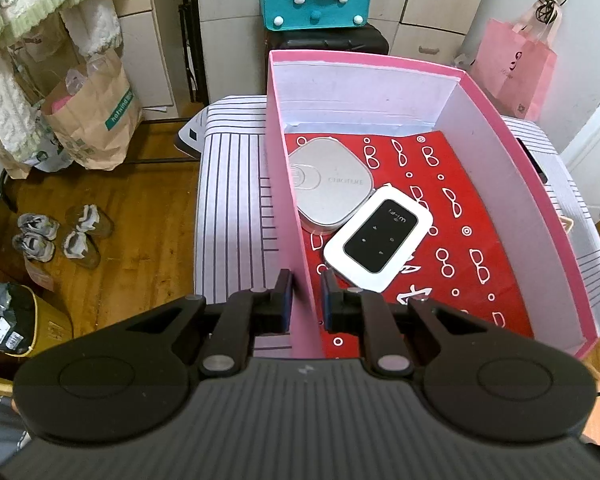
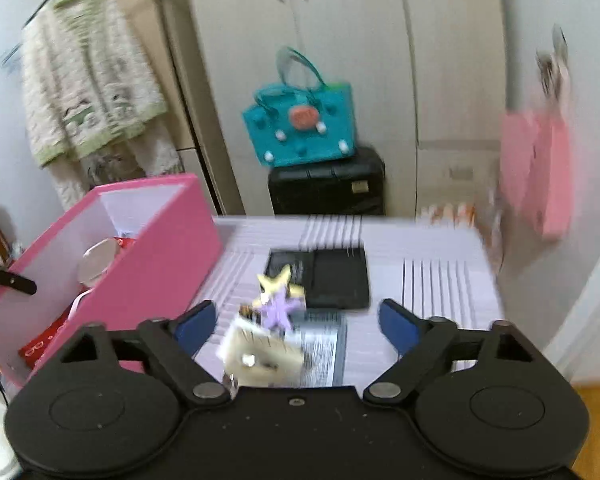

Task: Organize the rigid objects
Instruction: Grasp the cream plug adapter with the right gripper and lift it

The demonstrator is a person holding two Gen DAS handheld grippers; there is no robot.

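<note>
A: What has the left tool [image 1: 307,298] got?
B: It is clamped on the near wall of the pink box [image 1: 284,184], which sits on the striped counter [image 1: 232,184].
A: And inside?
B: A silver case [image 1: 330,184] and a white wifi router [image 1: 378,242], touching.
A: The right tool [image 2: 296,322]?
B: Wide apart, gripping nothing, above blurred star trinkets [image 2: 278,300].

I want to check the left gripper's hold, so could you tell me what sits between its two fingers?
In the left wrist view, the left gripper is closed on the near side wall of the pink box; nothing else lies between its fingers.
</note>
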